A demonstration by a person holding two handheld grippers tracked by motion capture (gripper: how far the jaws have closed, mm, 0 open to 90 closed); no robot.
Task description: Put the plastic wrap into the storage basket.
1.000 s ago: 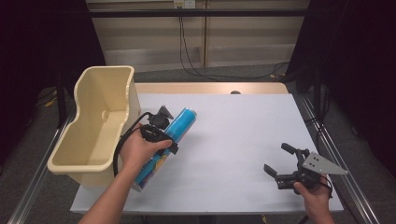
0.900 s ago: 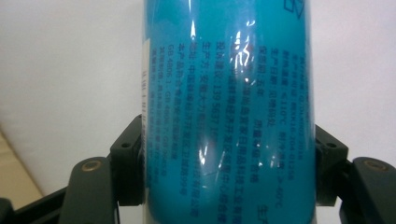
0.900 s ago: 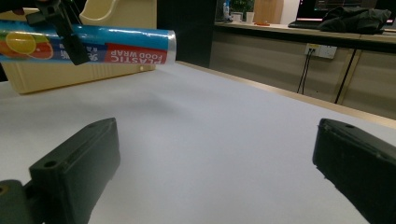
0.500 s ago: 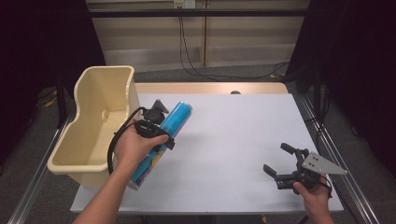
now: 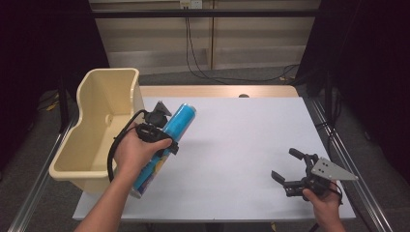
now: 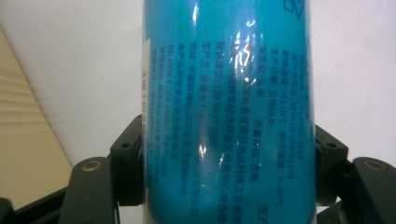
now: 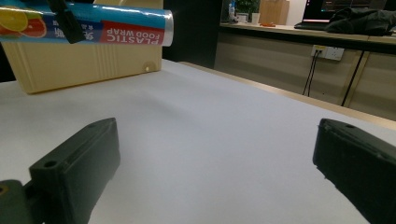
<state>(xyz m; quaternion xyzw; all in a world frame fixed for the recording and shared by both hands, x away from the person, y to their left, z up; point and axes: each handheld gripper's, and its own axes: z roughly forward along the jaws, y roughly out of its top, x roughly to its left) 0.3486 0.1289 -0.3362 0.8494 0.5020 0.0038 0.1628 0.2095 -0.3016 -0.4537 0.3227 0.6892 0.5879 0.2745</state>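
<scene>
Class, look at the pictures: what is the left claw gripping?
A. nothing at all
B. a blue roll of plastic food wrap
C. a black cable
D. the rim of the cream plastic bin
B: in the left gripper view the left claw has both jaws pressed against the blue roll of plastic food wrap.

White surface (image 5: 241, 145) with a wooden far edge (image 5: 217, 91). Grey floor (image 5: 29, 140) around it, black curtains (image 5: 372, 58) on both sides. Beige panelled wall (image 5: 241, 43) behind, socket (image 5: 189, 4) on it, black cables (image 5: 198, 63) hanging to the floor.
</scene>
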